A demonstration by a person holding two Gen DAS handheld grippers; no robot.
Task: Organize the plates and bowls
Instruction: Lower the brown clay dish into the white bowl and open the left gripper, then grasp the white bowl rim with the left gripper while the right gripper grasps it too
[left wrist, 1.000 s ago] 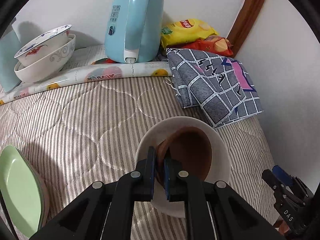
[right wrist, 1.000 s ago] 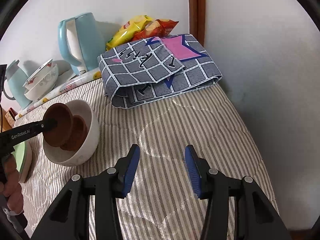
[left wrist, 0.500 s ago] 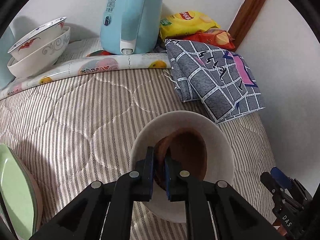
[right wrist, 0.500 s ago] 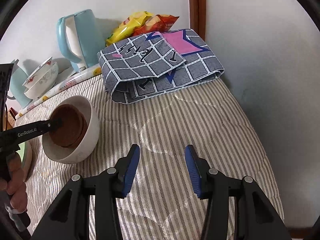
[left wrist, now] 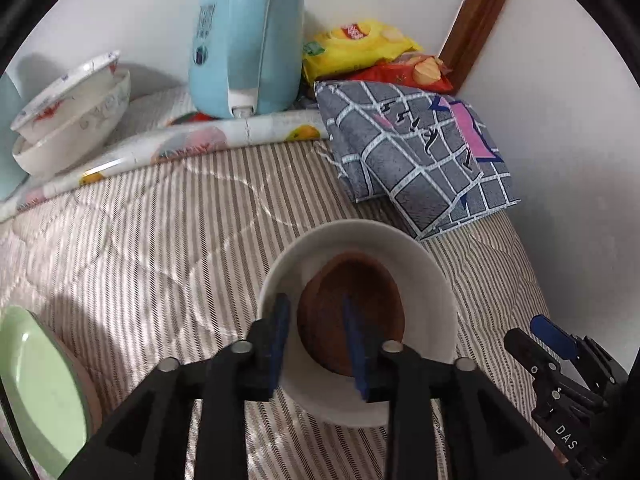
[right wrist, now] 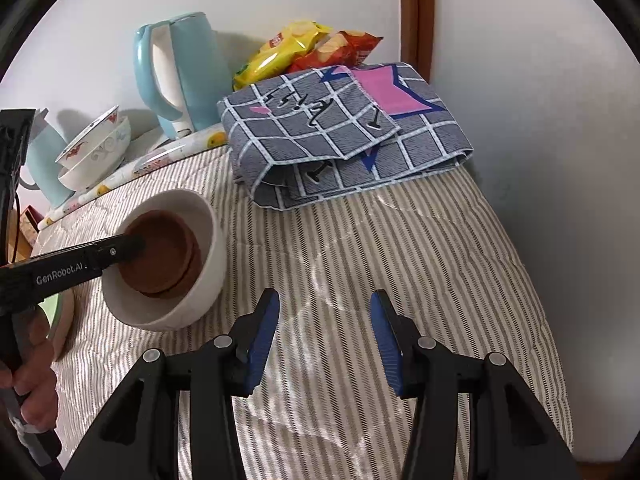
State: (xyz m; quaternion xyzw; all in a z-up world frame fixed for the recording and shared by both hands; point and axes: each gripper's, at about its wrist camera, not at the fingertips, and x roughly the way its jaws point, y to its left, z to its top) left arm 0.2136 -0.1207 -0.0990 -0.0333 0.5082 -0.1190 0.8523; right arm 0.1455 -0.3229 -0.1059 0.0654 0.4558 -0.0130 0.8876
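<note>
A white bowl (left wrist: pixel 420 268) (right wrist: pixel 208 240) sits on the striped quilt with brown bowls (left wrist: pixel 360 300) (right wrist: pixel 164 256) nested inside it. My left gripper (left wrist: pixel 314 320) is open, its fingers over the near rim of the white bowl, astride the near edge of the brown bowls. It also shows in the right wrist view (right wrist: pixel 132 246). My right gripper (right wrist: pixel 324 320) is open and empty above the bare quilt to the right of the bowl. Two white patterned bowls (left wrist: pixel 68 120) (right wrist: pixel 96 148) are stacked at the back left. A green plate (left wrist: pixel 36 392) lies at the near left.
A light blue kettle (left wrist: pixel 248 36) (right wrist: pixel 176 72) stands at the back on a fruit-print cloth (left wrist: pixel 180 144). A folded grey checked cloth (left wrist: pixel 416 152) (right wrist: pixel 344 132) lies at the back right, with snack bags (left wrist: pixel 360 48) behind it. White walls close off the back and right.
My left gripper held the top brown bowl tilted in the white bowl, set it down into it, and has now opened and let go. The right gripper stayed open, barely moving.
</note>
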